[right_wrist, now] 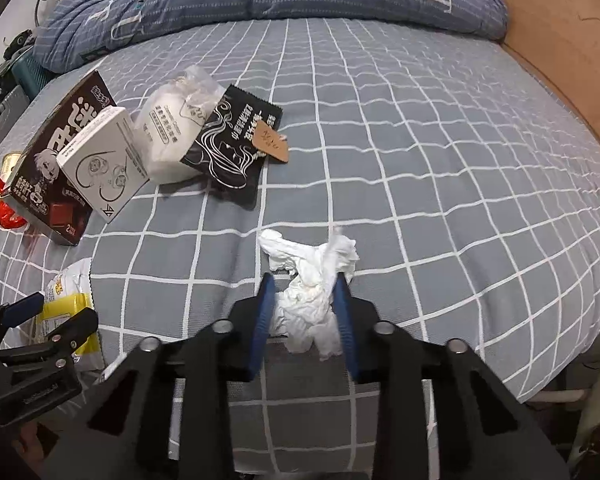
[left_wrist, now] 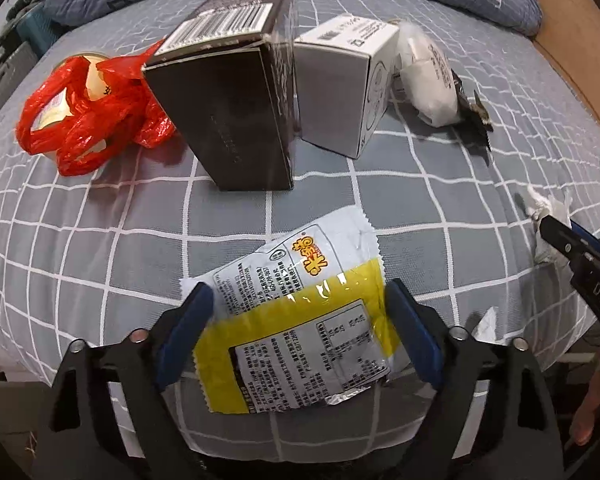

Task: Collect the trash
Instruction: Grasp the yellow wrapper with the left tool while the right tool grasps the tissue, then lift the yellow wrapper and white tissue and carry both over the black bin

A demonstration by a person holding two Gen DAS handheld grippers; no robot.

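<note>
Your left gripper sits nearest the left wrist camera, its blue fingers spread wide on either side of a yellow-and-white snack wrapper lying flat on the grey checked bedsheet; whether the pads press on the wrapper you cannot tell. Behind the wrapper stands a dark brown carton, with a white box just beside it, a red plastic bag on the carton's other side, and a white packet beyond the white box. Your right gripper shows at the edge, well apart from the carton. From the right wrist camera, your right gripper has its blue fingers drawn close and pinching a crumpled white tissue on the bedsheet. Away from the tissue lie a black sachet, the white packet, the white box and the carton. Your left gripper straddles the wrapper.
</note>
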